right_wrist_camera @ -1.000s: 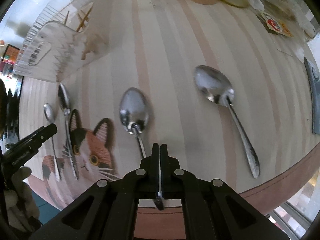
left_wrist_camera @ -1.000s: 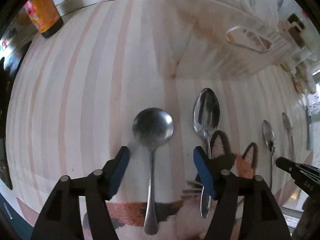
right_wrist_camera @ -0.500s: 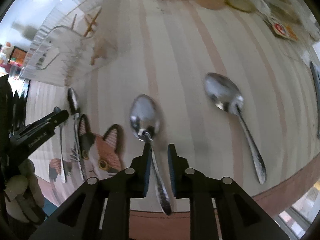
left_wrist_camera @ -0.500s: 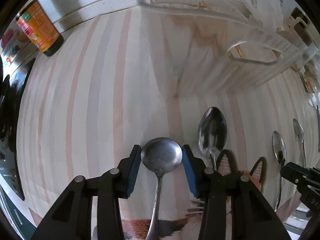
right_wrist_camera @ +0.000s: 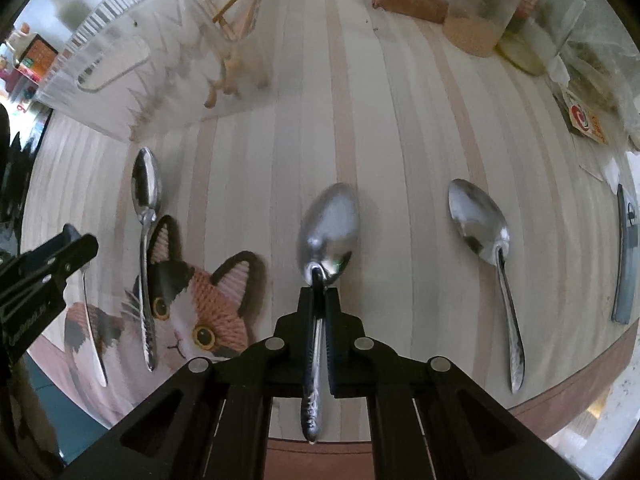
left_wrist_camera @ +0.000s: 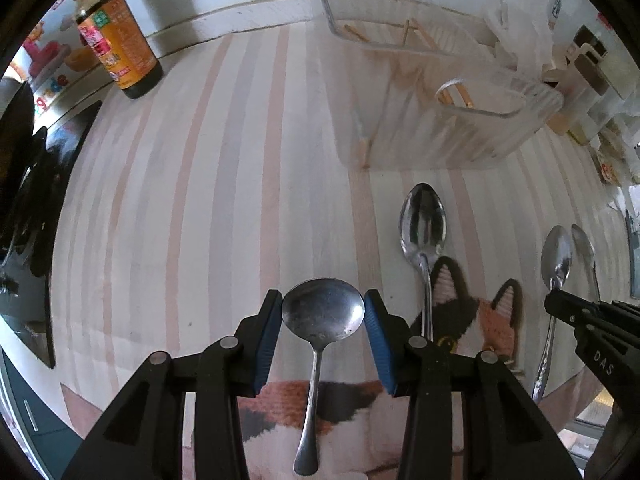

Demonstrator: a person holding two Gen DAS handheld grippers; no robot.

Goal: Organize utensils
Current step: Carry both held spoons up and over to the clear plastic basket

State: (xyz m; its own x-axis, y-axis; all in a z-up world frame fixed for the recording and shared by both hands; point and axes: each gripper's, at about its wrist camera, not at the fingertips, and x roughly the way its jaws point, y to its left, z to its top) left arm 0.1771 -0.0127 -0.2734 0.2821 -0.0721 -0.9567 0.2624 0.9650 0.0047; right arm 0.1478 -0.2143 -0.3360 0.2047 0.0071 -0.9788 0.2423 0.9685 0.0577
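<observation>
With left gripper (left_wrist_camera: pixel 323 318) clamping the ladle (left_wrist_camera: pixel 322 316) bowl and right gripper (right_wrist_camera: pixel 320 294) clamping a spoon (right_wrist_camera: pixel 328 232) neck, lift both level toward the far rack (left_wrist_camera: pixel 460 120).

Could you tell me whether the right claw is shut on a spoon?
Yes: the right claw is shut on the oval spoon's neck, jaws pressed together around it.

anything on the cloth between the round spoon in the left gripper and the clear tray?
Nothing: in the left wrist view, bare striped cloth runs from the round spoon to the clear tray.

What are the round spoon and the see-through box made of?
Round spoon: probably steel; it is grey, shiny, a bit dull and speckled. See-through box: looks like clear plastic, since the stripes show through its ribbed walls.
</observation>
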